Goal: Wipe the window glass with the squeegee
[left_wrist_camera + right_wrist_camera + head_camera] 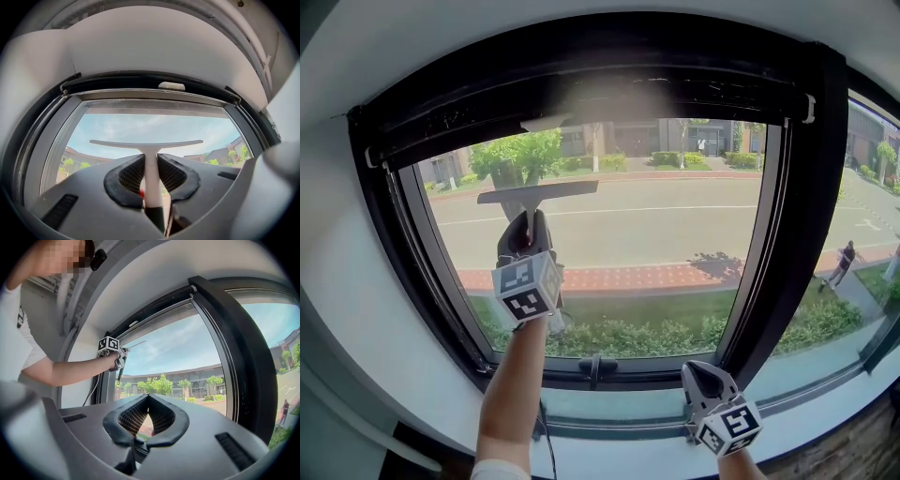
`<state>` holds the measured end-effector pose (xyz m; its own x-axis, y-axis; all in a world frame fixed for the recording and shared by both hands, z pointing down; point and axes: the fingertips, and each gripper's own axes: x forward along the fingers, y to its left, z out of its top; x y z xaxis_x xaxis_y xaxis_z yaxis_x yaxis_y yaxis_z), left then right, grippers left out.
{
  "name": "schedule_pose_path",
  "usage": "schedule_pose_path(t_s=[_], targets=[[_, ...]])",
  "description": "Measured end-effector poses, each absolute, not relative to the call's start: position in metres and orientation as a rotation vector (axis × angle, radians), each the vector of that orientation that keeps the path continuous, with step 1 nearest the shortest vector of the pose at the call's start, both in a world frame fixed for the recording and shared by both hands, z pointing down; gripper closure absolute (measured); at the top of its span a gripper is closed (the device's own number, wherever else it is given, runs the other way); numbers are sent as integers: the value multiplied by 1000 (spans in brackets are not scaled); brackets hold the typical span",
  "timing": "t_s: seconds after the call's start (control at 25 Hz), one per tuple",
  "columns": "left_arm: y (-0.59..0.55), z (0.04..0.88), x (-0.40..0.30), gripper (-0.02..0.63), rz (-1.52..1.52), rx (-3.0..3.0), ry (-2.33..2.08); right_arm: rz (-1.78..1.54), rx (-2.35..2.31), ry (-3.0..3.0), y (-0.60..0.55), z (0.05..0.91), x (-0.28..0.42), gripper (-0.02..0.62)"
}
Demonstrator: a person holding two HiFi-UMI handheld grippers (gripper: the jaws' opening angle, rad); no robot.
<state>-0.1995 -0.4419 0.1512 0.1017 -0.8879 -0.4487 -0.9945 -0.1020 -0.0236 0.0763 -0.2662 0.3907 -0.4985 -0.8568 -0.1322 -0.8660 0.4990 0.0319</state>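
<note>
Your left tool (526, 242) is clamped on the handle of the squeegee (537, 193), whose blade lies level at the upper left of the window glass (675, 234). Your right tool (706, 379) rests below the glass's lower right, its jaws together on nothing. No wiped band shows, so the wipe looks barely begun, with most of the glass left.

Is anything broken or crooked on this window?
Nothing looks broken. The squeegee, clamped in the left gripper, is only slightly tilted in front of the window glass; no cracks or spills show.
</note>
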Motion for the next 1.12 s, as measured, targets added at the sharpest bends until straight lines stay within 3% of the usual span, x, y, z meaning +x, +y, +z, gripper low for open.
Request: schedule_pose_path(t_s=[1.12], targets=[[-439, 274, -202, 514, 330, -2137, 1927, 114, -1485, 2694, -257, 407, 58, 584]])
